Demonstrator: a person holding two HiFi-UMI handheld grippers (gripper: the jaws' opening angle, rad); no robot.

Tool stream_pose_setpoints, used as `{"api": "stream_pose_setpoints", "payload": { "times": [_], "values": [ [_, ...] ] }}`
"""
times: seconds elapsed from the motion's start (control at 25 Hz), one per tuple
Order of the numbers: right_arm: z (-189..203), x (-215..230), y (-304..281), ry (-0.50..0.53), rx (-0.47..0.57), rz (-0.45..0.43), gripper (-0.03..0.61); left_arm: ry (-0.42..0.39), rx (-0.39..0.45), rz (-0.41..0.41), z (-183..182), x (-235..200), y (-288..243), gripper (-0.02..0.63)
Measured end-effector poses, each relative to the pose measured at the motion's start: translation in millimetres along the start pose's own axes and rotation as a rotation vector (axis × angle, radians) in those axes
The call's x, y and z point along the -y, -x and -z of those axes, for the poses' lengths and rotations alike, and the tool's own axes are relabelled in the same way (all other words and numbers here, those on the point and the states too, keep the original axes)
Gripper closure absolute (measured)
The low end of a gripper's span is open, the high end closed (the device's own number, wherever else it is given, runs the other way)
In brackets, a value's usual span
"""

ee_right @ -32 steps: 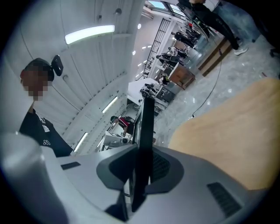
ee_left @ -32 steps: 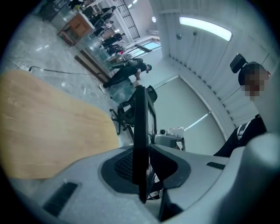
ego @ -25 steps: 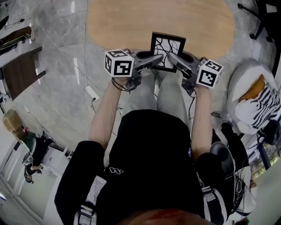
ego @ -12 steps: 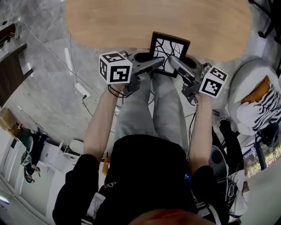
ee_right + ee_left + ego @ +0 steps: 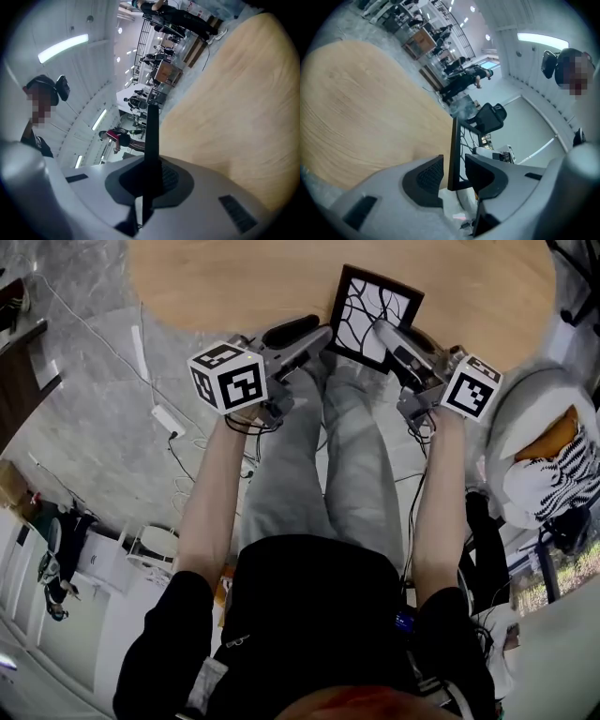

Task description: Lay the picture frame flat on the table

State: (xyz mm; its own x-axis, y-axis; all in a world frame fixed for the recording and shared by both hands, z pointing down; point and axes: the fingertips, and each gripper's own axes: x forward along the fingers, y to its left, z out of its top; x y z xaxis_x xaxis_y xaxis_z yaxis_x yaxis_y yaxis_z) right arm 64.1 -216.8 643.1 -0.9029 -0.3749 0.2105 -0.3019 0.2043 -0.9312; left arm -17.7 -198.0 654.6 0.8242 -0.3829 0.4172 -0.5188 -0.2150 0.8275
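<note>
Above the table (image 5: 234, 287), picture frame (image 5: 375, 306) reaches farther in; left claw (image 5: 317, 334) just opened.

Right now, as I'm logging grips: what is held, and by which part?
The right claw, just closing tighter, clamps the picture frame by its right edge. The left claw, just opening, straddles the left edge without pressing.

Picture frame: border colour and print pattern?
Black-edged picture frame, white print with black branching lines; head view.

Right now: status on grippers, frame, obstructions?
Left gripper jaws just opened, picture frame edge loose between them. Right gripper just closed tighter, clamped on it. Frame over table near edge, not seen flat. Nothing blocking.
</note>
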Motion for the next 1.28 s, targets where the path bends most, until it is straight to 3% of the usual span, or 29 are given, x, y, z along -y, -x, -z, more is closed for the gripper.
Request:
{"api": "stream_pose_setpoints", "payload": {
  "times": [0.12,0.28,0.44,0.76,0.96,1.08,1.28],
  "values": [
    [-12.3,45.2,-16.1,0.025,-0.058,0.112,0.555,-0.008,0.075,-0.087,-16.0,-27.1,6.8,0.493],
    [-22.9,82.2,-28.5,0.033,-0.084,0.216,0.555,0.01,0.13,-0.119,-17.8,-36.3,15.6,0.569],
    [-32.3,100.3,-47.2,0.019,-0.072,0.256,0.555,0.006,0.112,-0.158,-13.4,-44.3,16.9,0.601],
    [-35.0,124.2,-57.8,-0.036,-0.055,0.29,0.555,-0.046,0.043,-0.212,-5.5,-42.0,6.2,0.604],
    [-32.6,140.3,-55.8,-0.049,-0.061,0.361,0.547,-0.055,0.026,-0.222,-7.3,-43.3,5.1,0.604],
    [-32.3,146.6,-55.1,-0.017,-0.092,0.406,0.524,-0.056,0.015,-0.206,-7.8,-42.1,2.6,0.604],
    [-32.9,161.2,-49.2,0.093,-0.129,0.559,0.438,-0.057,0.004,-0.185,-4.3,-39.8,-1.1,0.604]
  ]
}}
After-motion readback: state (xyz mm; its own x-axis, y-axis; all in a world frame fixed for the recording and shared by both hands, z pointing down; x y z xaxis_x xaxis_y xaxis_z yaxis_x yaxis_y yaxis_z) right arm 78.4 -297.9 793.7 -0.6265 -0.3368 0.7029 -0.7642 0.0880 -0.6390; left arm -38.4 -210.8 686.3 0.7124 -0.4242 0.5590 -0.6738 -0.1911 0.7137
